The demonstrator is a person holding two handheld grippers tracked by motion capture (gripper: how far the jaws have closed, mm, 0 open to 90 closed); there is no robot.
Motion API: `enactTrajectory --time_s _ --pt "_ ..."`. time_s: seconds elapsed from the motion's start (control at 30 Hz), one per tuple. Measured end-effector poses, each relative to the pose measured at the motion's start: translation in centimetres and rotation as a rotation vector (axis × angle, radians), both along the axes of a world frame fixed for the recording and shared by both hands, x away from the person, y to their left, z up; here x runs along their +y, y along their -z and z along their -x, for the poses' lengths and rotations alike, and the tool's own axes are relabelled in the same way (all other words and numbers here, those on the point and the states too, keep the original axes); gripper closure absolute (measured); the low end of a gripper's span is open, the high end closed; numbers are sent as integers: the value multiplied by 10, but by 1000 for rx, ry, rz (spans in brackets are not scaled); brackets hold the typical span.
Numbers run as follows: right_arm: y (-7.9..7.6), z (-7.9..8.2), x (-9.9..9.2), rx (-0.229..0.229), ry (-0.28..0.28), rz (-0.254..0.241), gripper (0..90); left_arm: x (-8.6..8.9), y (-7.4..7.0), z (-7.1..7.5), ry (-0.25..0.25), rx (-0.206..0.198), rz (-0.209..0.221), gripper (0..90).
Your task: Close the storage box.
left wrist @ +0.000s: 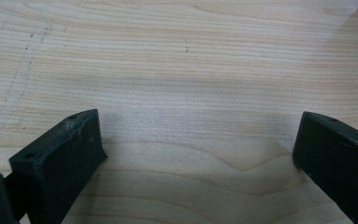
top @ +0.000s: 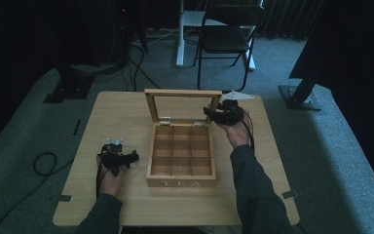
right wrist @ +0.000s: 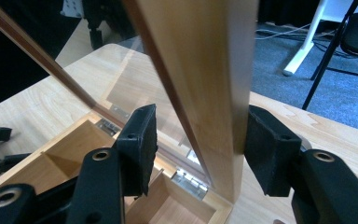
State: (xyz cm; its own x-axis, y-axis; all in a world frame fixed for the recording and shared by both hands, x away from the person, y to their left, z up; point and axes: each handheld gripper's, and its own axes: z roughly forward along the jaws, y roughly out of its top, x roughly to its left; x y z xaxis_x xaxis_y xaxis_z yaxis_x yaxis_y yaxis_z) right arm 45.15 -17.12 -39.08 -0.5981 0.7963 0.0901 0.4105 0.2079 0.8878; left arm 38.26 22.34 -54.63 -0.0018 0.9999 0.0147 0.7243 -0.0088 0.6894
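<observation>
On a wooden table [top: 126, 204], the left gripper [top: 119, 158] rests with jaws spread, empty, beside a wooden "TEA" box [top: 181, 183]. The right gripper [top: 213, 114] straddles the upright glass lid's [top: 183, 107] frame, jaws apart. A folding chair [top: 226, 34] stands beyond.

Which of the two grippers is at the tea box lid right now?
The right gripper: its open black jaws straddle the side frame of the raised glass-paned wooden lid of the wooden tea box. The left gripper sits apart, open over the bare wooden table.
</observation>
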Motion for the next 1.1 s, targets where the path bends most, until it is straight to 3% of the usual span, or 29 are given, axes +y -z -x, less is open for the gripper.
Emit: enactTrajectory --time_s 0.17,0.3,0.77,1.1 --pt "-4 11 -2 -9 12 -19 462 0 0 0 0 1 2 16" --pt "-18 22 -8 -21 37 -79 466 0 0 0 0 0 2 16" --pt "-44 42 -11 -16 37 -53 465 0 0 0 2 4 3 17" --pt "-44 58 -7 -2 23 -8 456 0 0 0 0 2 2 17"
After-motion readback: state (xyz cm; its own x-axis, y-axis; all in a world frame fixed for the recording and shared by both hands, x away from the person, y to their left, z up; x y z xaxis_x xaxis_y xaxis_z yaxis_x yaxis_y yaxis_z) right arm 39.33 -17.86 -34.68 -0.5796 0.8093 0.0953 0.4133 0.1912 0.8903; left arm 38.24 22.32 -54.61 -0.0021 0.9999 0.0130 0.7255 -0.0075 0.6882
